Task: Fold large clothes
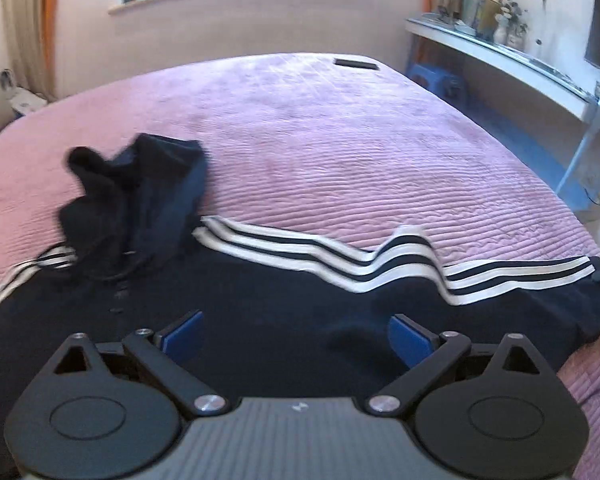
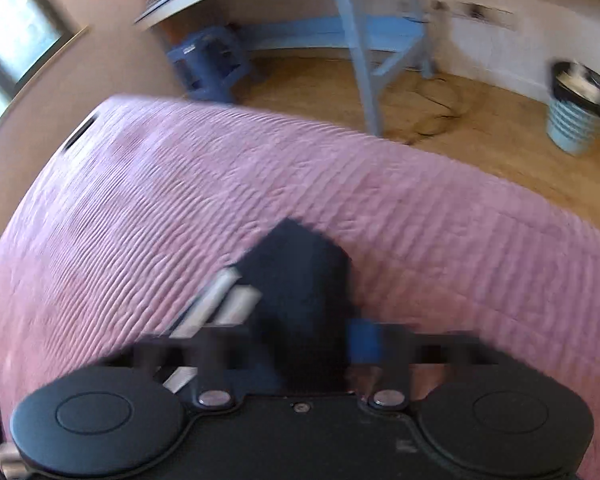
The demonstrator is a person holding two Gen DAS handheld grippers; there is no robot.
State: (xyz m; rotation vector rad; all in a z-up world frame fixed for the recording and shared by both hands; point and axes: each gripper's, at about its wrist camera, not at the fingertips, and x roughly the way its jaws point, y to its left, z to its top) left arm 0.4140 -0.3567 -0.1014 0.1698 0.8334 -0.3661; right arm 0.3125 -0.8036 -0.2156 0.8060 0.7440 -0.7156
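A dark navy garment with white side stripes (image 1: 284, 300) lies spread across the near part of a pink ribbed bedspread (image 1: 320, 128). One end is bunched in a heap (image 1: 136, 200) at the left. My left gripper (image 1: 296, 336) is open just above the dark cloth, holding nothing. In the right wrist view, which is blurred, my right gripper (image 2: 312, 344) is shut on a striped end of the garment (image 2: 296, 280) and holds it above the bedspread (image 2: 180, 200).
A small black object (image 1: 356, 64) lies at the bed's far edge. A white desk (image 1: 500, 60) with items, a blue stool (image 1: 436, 78) and a striped bin (image 2: 578, 108) stand on the wooden floor right of the bed. A window is behind.
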